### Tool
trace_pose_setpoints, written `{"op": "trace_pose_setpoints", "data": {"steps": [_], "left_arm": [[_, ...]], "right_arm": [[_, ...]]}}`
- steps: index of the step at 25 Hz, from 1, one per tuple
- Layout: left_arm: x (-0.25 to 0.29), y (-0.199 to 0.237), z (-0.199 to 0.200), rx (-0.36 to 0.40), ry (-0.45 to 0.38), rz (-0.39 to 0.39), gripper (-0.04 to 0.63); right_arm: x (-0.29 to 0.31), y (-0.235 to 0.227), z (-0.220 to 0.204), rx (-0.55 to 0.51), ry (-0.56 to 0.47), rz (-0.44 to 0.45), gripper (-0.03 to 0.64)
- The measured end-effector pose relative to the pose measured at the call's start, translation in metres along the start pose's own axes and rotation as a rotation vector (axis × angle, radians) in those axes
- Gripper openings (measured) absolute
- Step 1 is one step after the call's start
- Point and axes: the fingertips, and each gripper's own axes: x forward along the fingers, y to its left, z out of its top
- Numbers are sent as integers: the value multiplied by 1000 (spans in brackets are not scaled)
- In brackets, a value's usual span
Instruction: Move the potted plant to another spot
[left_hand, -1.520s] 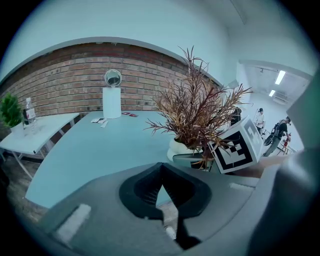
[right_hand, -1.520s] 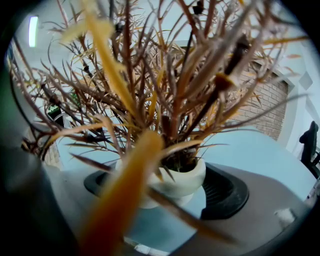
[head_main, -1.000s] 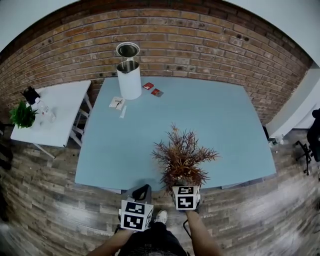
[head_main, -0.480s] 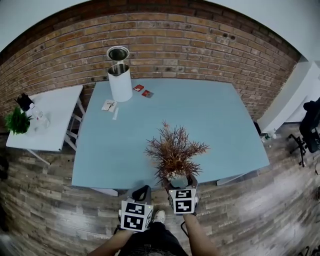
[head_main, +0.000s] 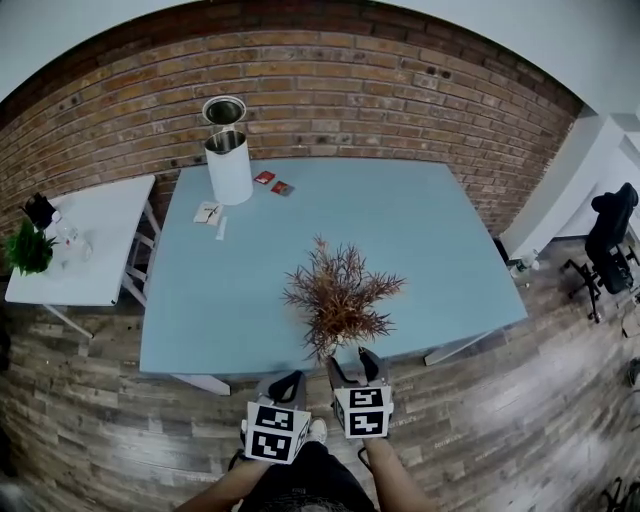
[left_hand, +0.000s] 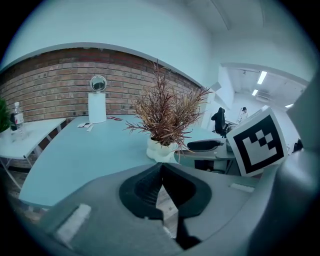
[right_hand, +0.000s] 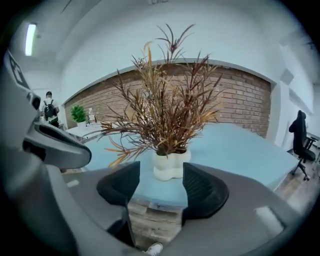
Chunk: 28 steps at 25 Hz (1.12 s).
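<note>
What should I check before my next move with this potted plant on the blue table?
1. Potted plant upright on the table: ok.
2. Right gripper off the pot: ok; its jaws have just been closing, stand apart, and have nothing between them.
3. Left gripper free: ok, shut on nothing.
4. Pot well back from the table's near edge: not ok, it stands close to it.
5. Bare table beyond the plant for another spot: ok.

Smooth pot (right_hand: 170, 167), matt table (head_main: 420, 250), rough brick wall (head_main: 400, 90), wood-plank floor (head_main: 90, 400)
</note>
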Motion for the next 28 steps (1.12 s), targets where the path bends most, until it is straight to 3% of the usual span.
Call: {"op": "trace_pose_setpoints", "data": {"steps": [22, 28], "left_arm": [[-11, -25, 2, 40, -48, -86, -2], [-14, -21, 5, 55, -57, -76, -2]], "right_arm": [[-47, 22, 5, 90, -38, -22, 205], [-55, 32, 14, 80, -67, -19, 124]]}}
